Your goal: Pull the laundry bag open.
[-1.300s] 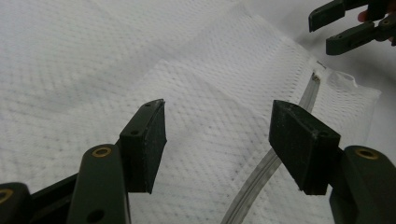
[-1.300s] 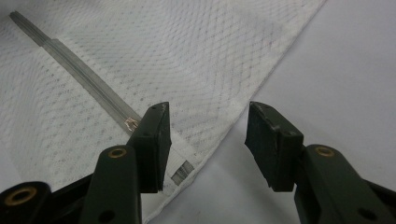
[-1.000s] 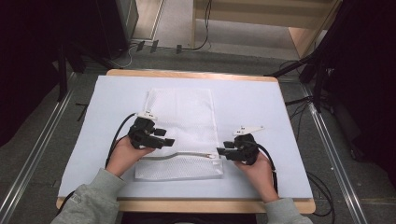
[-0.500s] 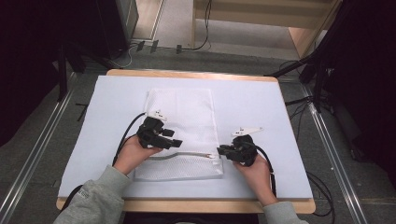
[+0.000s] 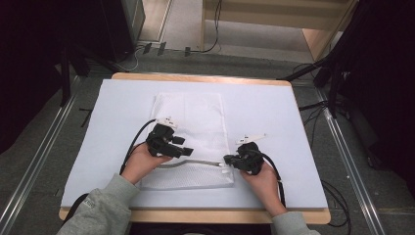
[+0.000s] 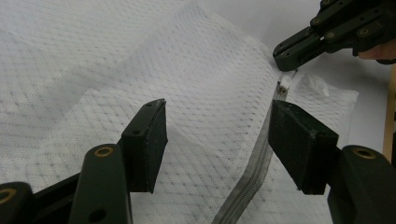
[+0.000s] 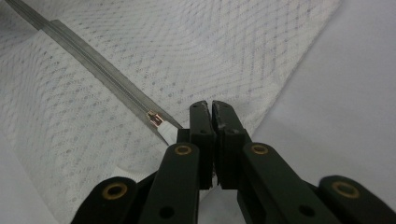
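Work in hand: zipping/unzipping a white mesh zip bag [image 5: 191, 132], lying flat mid-table, its near end close to the table's front edge. Grey zipper track [image 5: 195, 163] runs across the bag's near end, roughly parallel to the front edge.

R gripper [image 5: 229, 159]: jaws clenched tight, no gap in the right gripper view. It sits at the bag's right edge, just beside the small white zipper pull [image 7: 159, 122]. Looks like it pinches the pull tab or the fabric by it; can't tell which, contact pt is hidden under the jaws.

L gripper [image 6: 219, 140]: jaws released, wide apart, nothing between them, hovering over the mesh w/ the zip track passing by its one jaw. In the high view it's over the left part of the track.

Progress (judgement): slider is at the right end of the track and the teeth look closed along what's visible, so either zip is fully shut or the opening pull hasn't started. L side hasn't pinned the bag yet. Left to do: clamp/brace w/ L, then run the slider.

Surface: pale blue-white mat [image 5: 293, 127] over a wood-edged table [image 5: 205, 78], otherwise bare. Room: grey floor, metal rails both sides, cables, dark gear around, wooden furniture far right corner.
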`<state>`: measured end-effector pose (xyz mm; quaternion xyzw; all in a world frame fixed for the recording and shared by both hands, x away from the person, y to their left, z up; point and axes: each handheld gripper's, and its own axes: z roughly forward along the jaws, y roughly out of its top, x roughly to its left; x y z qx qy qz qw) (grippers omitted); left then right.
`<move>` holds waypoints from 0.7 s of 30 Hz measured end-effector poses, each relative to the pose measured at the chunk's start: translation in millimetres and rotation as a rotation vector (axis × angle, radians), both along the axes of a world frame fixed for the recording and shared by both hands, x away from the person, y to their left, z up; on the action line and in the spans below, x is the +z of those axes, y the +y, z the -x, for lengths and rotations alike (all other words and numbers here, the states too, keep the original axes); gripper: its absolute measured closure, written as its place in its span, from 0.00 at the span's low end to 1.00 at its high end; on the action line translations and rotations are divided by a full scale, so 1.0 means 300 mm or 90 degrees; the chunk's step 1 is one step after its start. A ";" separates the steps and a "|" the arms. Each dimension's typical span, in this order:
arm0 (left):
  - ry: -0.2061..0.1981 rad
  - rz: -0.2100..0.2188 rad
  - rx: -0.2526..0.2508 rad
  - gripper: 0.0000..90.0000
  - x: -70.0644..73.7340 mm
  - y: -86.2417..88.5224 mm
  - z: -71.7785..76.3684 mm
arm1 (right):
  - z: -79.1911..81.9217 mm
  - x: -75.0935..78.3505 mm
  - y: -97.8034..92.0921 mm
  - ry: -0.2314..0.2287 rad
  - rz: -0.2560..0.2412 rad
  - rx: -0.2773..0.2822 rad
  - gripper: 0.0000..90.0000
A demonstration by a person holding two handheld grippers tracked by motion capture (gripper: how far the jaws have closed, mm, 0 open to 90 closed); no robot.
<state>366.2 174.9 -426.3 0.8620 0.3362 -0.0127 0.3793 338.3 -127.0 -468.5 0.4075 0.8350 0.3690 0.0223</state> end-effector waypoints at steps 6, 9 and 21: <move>0.001 0.000 -0.001 0.43 -0.002 0.000 -0.001 | -0.001 -0.002 0.000 0.003 -0.004 0.002 0.99; 0.002 -0.002 0.000 0.43 -0.002 -0.001 0.000 | 0.002 -0.003 0.003 0.003 -0.005 0.009 0.99; 0.003 -0.003 -0.001 0.43 -0.003 -0.002 0.000 | 0.008 -0.004 0.012 0.014 -0.007 0.028 1.00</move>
